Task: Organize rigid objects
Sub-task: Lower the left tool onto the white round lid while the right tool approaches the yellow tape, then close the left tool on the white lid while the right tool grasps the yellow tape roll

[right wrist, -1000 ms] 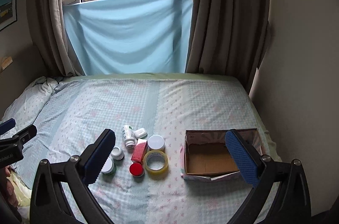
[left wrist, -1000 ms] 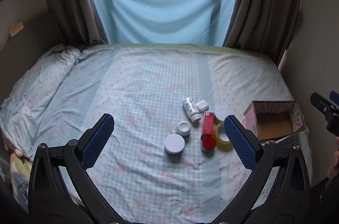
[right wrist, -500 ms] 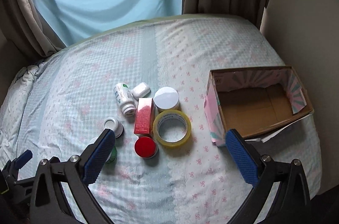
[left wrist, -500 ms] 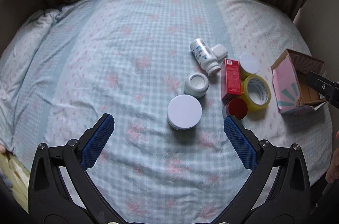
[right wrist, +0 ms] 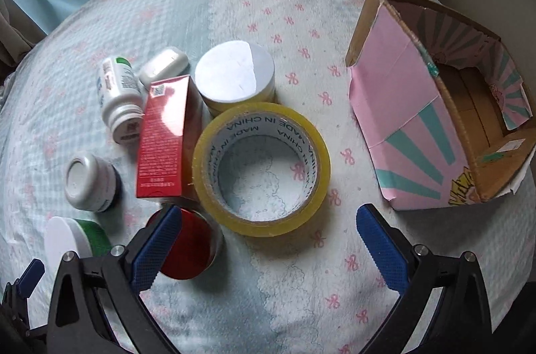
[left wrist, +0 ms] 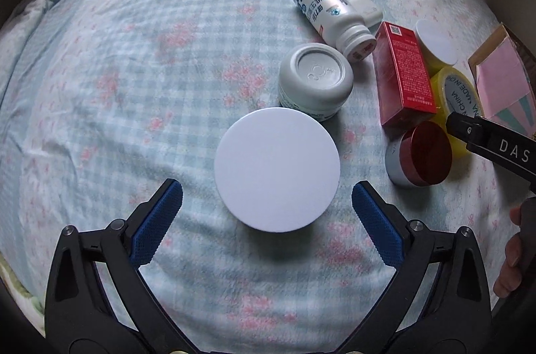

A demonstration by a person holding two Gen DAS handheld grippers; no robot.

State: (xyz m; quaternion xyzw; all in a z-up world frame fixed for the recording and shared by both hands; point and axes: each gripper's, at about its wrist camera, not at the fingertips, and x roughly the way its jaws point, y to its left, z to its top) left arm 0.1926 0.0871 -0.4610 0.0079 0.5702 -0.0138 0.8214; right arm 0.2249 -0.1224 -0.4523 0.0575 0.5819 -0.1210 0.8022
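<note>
A cluster of small items lies on the bed. My left gripper [left wrist: 267, 209] is open just above a round white-lidded jar [left wrist: 277, 169]. Behind it are a small white jar [left wrist: 315, 80], a lying white pill bottle [left wrist: 330, 15], a red carton [left wrist: 402, 76] and a red-lidded jar [left wrist: 420, 159]. My right gripper [right wrist: 268, 236] is open over a yellow tape roll [right wrist: 261, 168], with the red carton [right wrist: 164, 149], the red-lidded jar [right wrist: 187, 248] and a white-lidded yellow tub [right wrist: 235, 75] beside it.
An open cardboard box [right wrist: 445, 123] with pink and teal sides stands on the bed to the right of the cluster. A small white case [right wrist: 164, 68] lies behind the bottle [right wrist: 119, 92]. Curtains hang beyond the far edge of the bed.
Both grippers have dropped down and forward towards the cluster. The left one now hangs close over the white-lidded jar, the right one close over the tape roll. Both stayed open.
</note>
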